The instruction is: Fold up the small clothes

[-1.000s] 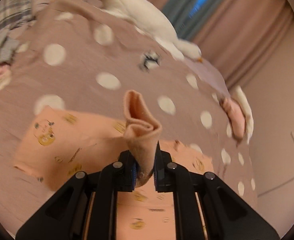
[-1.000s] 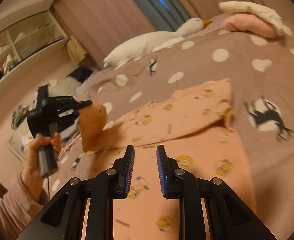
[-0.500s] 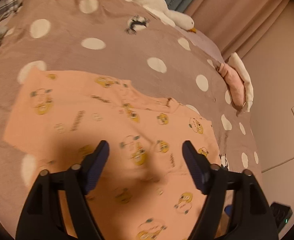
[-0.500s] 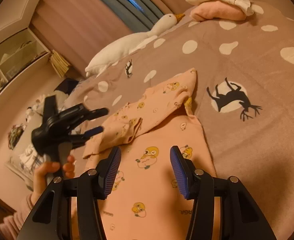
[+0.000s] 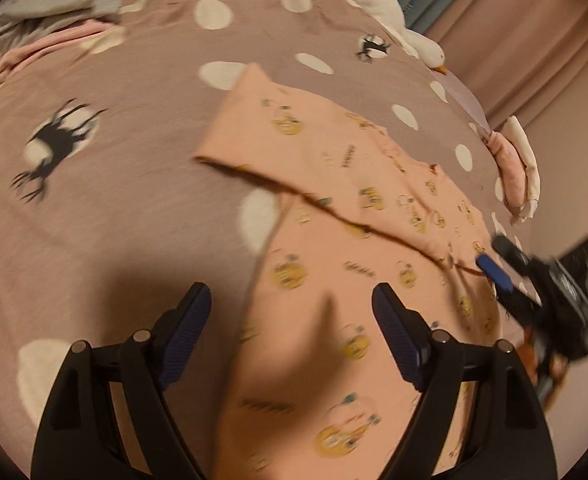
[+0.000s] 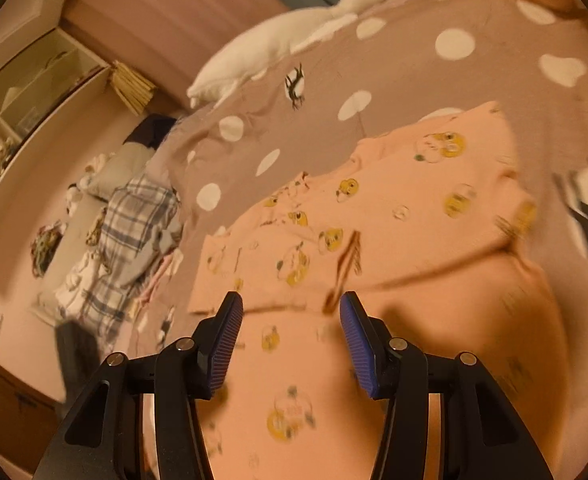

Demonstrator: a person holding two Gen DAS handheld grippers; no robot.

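Left wrist view: my left claw [image 5: 291, 322] opening, nothing between; right claw [image 6: 289, 330] agape, empty — shirt [image 5: 334, 184] on bed [image 5: 125, 200], sleeve folded over. Next, probably: grip an edge.

The left tool [image 5: 291, 332] is a matte black frame with two angled arms, each ending in a finger faced with a ribbed dark-blue pad [image 5: 187, 332]. Round silver screw heads sit at the pivots, two on either arm, and triangular cut-outs lighten the lower frame. The right tool [image 6: 289, 340] has the same build: black arms, silver screws, triangular openings, and finely grooved blue pads [image 6: 356, 344] on the inner faces of its fingers.
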